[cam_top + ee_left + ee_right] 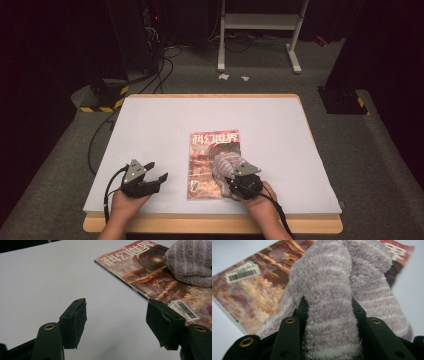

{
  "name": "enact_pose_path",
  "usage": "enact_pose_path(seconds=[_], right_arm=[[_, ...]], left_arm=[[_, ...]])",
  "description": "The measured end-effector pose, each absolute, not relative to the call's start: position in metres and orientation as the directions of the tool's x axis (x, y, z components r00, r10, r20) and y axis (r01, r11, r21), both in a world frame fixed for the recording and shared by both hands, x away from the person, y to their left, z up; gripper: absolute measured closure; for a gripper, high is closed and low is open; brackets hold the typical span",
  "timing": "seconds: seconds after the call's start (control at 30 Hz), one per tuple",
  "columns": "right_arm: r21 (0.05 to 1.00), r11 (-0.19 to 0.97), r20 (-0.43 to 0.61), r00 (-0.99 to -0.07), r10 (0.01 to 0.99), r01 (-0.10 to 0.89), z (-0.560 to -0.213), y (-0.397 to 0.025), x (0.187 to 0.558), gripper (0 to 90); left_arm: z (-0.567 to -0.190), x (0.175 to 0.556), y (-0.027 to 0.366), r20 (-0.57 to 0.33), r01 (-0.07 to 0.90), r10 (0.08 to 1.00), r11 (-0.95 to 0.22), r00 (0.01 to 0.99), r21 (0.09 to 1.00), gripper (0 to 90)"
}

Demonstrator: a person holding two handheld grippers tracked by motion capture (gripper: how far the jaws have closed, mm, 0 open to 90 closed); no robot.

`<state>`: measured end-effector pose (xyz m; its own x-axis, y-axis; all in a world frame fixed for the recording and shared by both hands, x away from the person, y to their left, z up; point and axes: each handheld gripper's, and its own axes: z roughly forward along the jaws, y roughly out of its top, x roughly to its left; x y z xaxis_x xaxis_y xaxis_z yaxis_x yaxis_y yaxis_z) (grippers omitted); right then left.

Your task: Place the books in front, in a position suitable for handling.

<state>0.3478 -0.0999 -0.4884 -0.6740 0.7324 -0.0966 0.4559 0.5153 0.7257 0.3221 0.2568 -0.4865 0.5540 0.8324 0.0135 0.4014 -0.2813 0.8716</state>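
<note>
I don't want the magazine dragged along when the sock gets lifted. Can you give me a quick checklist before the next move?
1. Right gripper shut on the fuzzy sock: ok.
2. Sock bunched between the jaws, not just pinched at a thread: ok.
3. Magazine cover caught in the jaws: cannot tell.
4. Left gripper open, holding nothing: ok.
5. Left gripper pinning the magazine down: not ok, it sits beside it.

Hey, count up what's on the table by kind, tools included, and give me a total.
Magazine: 1
Fuzzy striped cloth: 1
Handheld tools: 2, the left tool open, the right tool clamped on the cloth
Total: 4
</note>
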Motion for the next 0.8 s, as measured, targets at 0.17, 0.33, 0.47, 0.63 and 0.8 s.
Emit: enact_pose_path(seconds=[0.17,0.33,0.47,0.63,0.8], right_arm=[[0.724,0.546,-0.098,-0.720,0.687,0.422,-0.489,-0.078,0.349,63.6],[0.721,0.574,-0.104,-0.759,0.643,0.388,-0.489,-0.058,0.349,63.4],[0.719,0.588,-0.103,-0.780,0.618,0.370,-0.489,-0.046,0.348,63.4],[0.718,0.610,-0.101,-0.816,0.569,0.336,-0.489,-0.025,0.347,63.3],[0.719,0.624,-0.095,-0.845,0.526,0.307,-0.490,-0.010,0.341,63.1]], left_arm=[[-0.487,0.312,0.271,0.009,0.414,0.855,-0.261,0.519,0.872,32.9],[-0.487,0.301,0.285,0.007,0.425,0.875,-0.242,0.484,0.872,33.0],[-0.487,0.295,0.293,0.005,0.430,0.887,-0.229,0.462,0.874,33.0],[-0.487,0.285,0.303,0.005,0.439,0.903,-0.213,0.429,0.873,33.0],[-0.488,0.280,0.309,0.006,0.447,0.911,-0.207,0.411,0.871,33.0]])
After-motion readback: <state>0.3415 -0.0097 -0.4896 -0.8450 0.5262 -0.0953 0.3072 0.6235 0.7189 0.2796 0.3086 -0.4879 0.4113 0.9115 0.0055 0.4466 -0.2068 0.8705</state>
